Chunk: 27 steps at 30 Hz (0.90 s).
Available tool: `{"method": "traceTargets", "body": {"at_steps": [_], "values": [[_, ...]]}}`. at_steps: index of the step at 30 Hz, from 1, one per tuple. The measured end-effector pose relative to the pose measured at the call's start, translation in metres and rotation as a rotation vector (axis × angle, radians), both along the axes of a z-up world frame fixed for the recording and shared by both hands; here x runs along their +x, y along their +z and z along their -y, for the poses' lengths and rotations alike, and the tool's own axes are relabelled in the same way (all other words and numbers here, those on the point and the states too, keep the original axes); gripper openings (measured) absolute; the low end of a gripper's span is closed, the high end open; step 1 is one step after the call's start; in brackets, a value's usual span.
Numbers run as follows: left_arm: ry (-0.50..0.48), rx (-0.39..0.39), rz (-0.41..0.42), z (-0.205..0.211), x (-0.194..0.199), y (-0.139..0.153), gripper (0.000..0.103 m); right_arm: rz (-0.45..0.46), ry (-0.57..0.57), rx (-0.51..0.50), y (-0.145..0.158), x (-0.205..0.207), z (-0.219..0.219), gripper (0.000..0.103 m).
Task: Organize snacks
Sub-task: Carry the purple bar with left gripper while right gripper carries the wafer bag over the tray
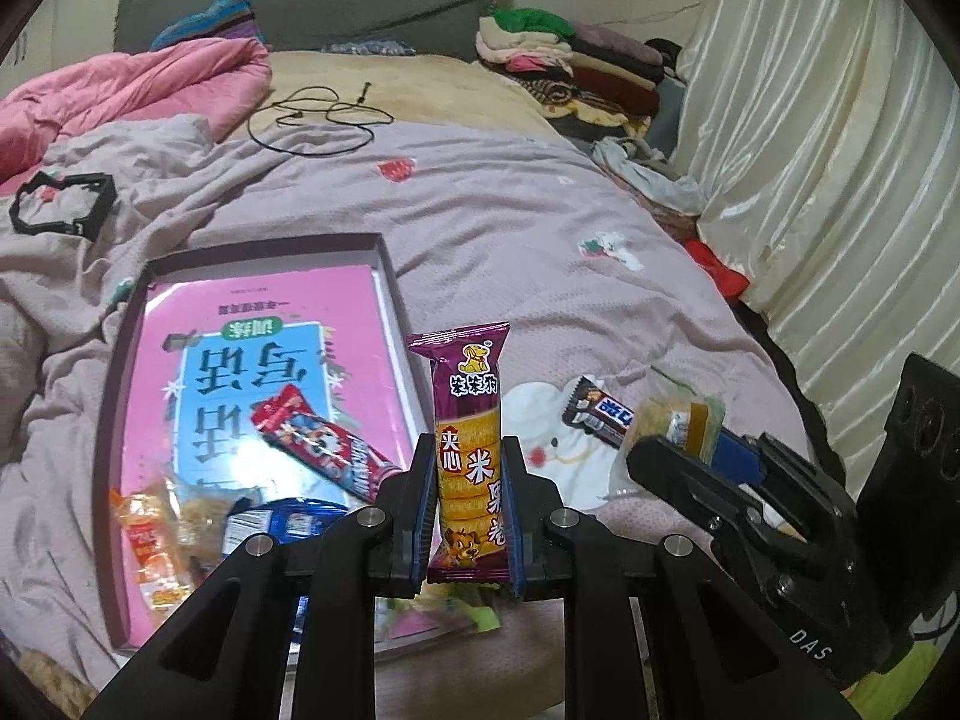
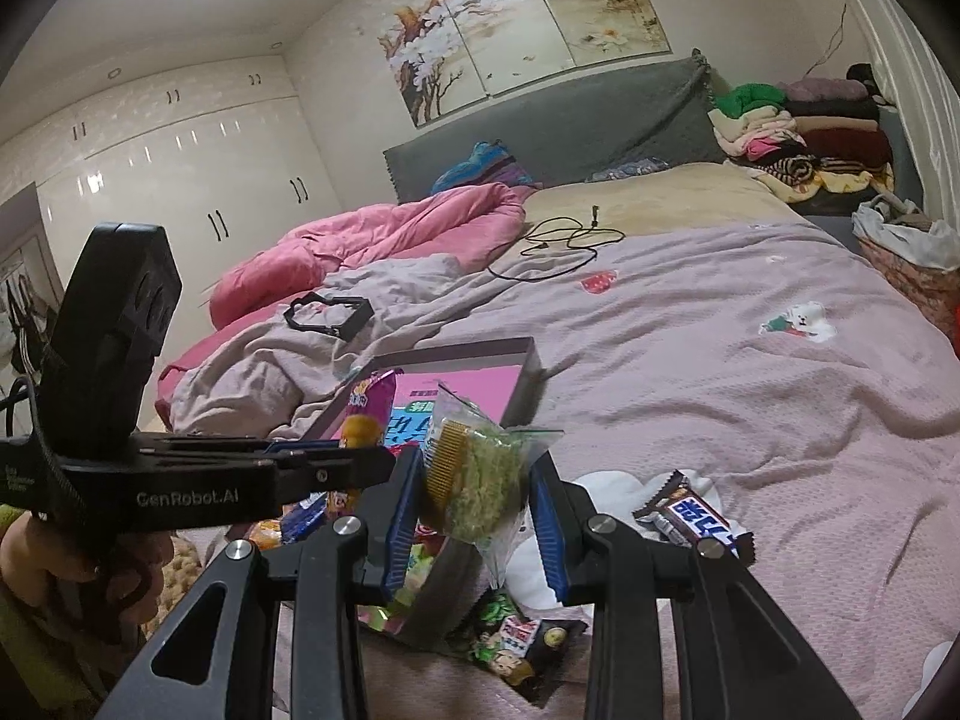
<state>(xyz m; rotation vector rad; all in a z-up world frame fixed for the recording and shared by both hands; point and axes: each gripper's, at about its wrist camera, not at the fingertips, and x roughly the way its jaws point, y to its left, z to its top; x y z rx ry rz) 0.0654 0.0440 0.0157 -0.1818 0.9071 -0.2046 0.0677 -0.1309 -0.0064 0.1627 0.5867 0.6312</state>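
My left gripper point(image 1: 467, 456) is shut on a purple and yellow rice roll packet point(image 1: 469, 420), held upright above the bed beside the shallow box point(image 1: 389, 276). The box has a pink book as its floor and holds a red snack bar point(image 1: 324, 447), an orange packet point(image 1: 147, 534) and a blue packet point(image 1: 282, 522). My right gripper point(image 2: 474, 480) is shut on a clear-wrapped green and yellow cake point(image 2: 474, 483); it also shows in the left wrist view point(image 1: 678, 426). A Snickers bar point(image 2: 696, 519) lies on the bedspread, also seen in the left wrist view point(image 1: 600, 414).
A dark snack packet point(image 2: 522, 639) lies near the box's near corner. A black frame point(image 1: 60, 204) and a black cable point(image 1: 324, 120) lie further up the bed. Pink quilt point(image 1: 120, 90) at the left, folded clothes point(image 1: 576, 54) at the headboard, curtain point(image 1: 810, 120) on the right.
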Motion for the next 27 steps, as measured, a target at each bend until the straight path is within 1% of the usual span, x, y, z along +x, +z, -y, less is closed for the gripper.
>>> {"method": "traceTargets", "body": {"at_steps": [11,18,23,27], "values": [[0.065,-0.021,0.025,-0.032,-0.008,0.013,0.02,0.009,0.041,-0.017,0.001,-0.007,-0.016,0.035],[0.119,-0.023,0.042,-0.06,-0.016,0.02,0.02,0.004,0.071,-0.028,-0.001,-0.01,-0.025,0.035],[0.161,-0.012,0.034,-0.081,-0.028,0.017,0.02,-0.001,0.11,-0.045,-0.004,-0.014,-0.037,0.035],[0.177,0.003,0.02,-0.092,-0.039,0.012,0.02,-0.009,0.14,-0.059,-0.008,-0.018,-0.047,0.035]]}}
